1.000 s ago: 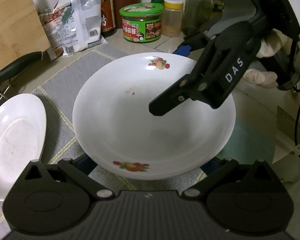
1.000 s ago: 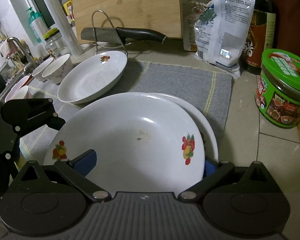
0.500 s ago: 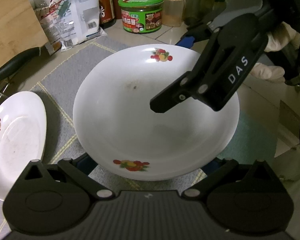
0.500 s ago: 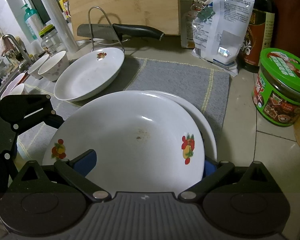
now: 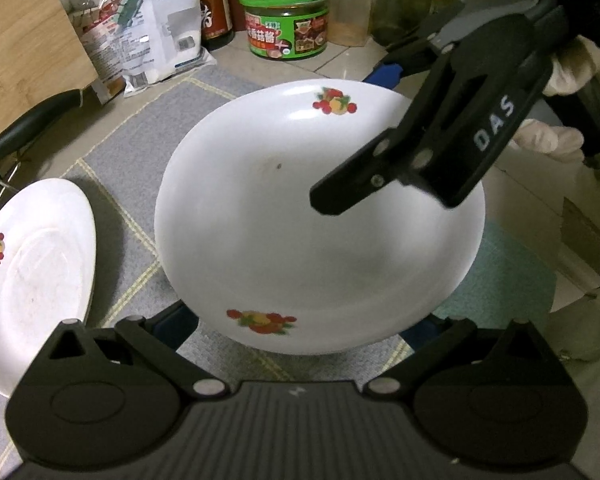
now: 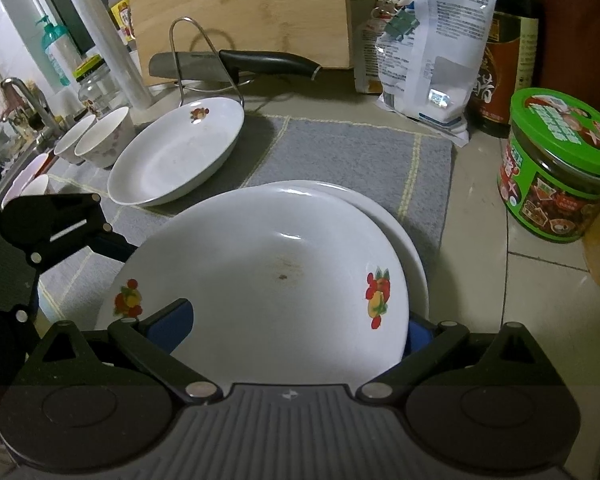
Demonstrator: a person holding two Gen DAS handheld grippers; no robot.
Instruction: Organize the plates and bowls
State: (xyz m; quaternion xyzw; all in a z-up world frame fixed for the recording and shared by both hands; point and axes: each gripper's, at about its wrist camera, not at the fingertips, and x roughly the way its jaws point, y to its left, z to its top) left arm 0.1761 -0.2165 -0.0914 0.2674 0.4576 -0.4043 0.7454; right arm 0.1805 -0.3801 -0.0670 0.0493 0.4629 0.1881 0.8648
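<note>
A white fruit-print plate (image 5: 300, 220) is held tilted above the grey mat (image 5: 140, 144), also shown in the right wrist view (image 6: 260, 280). My right gripper (image 6: 296, 320) is shut on its rim, one blue finger (image 6: 172, 320) over it, and shows in the left wrist view (image 5: 440, 152). My left gripper (image 5: 300, 328) straddles the plate's near rim with its blue fingers (image 5: 176, 324) wide apart; in the right wrist view it is at the left (image 6: 48, 232). A second plate (image 6: 400, 224) lies beneath. A third plate (image 6: 176, 152) rests at the left (image 5: 32, 272).
Small bowls (image 6: 100, 140) stand by the sink at far left. A knife (image 6: 236, 64) lies on a wire rack before a wooden board (image 6: 240, 12). A white bag (image 6: 428, 52), dark bottle (image 6: 508, 48) and green-lidded jar (image 6: 556, 164) stand at right.
The held plate has risen and tilted more toward the left, moving with the right gripper. The left gripper stays at its near rim.
</note>
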